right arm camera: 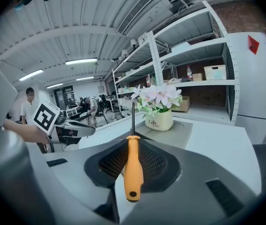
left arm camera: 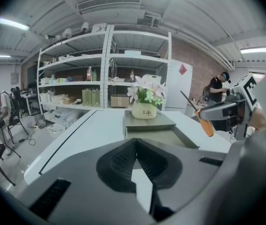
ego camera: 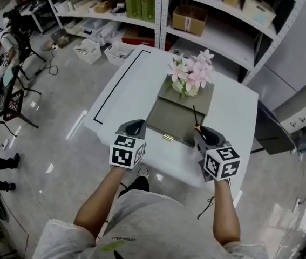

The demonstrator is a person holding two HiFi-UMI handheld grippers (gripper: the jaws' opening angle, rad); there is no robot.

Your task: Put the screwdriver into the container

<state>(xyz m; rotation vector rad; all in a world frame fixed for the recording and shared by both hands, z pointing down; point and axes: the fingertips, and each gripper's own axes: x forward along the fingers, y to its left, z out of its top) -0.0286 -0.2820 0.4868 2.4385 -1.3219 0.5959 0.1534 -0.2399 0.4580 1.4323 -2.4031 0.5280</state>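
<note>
An orange-handled screwdriver (right arm camera: 133,165) with a thin black shaft stands upright between the pads of my right gripper (right arm camera: 133,142), which is shut on its handle. In the head view the screwdriver (ego camera: 195,117) hangs over the front right corner of the grey container (ego camera: 169,124), an open shallow box on the white table (ego camera: 233,117). My right gripper (ego camera: 202,131) is at that corner. My left gripper (ego camera: 135,127) hovers by the container's front left corner with its jaws closed and nothing in them. From the left gripper view (left arm camera: 136,144) the orange handle (left arm camera: 205,124) shows at right.
A pot of pink flowers (ego camera: 190,77) stands on the raised grey rear part of the container (ego camera: 204,99). A black line (ego camera: 115,88) marks the table's left side. Metal shelving (ego camera: 196,20) with boxes stands behind. A person (left arm camera: 216,90) is far off at right.
</note>
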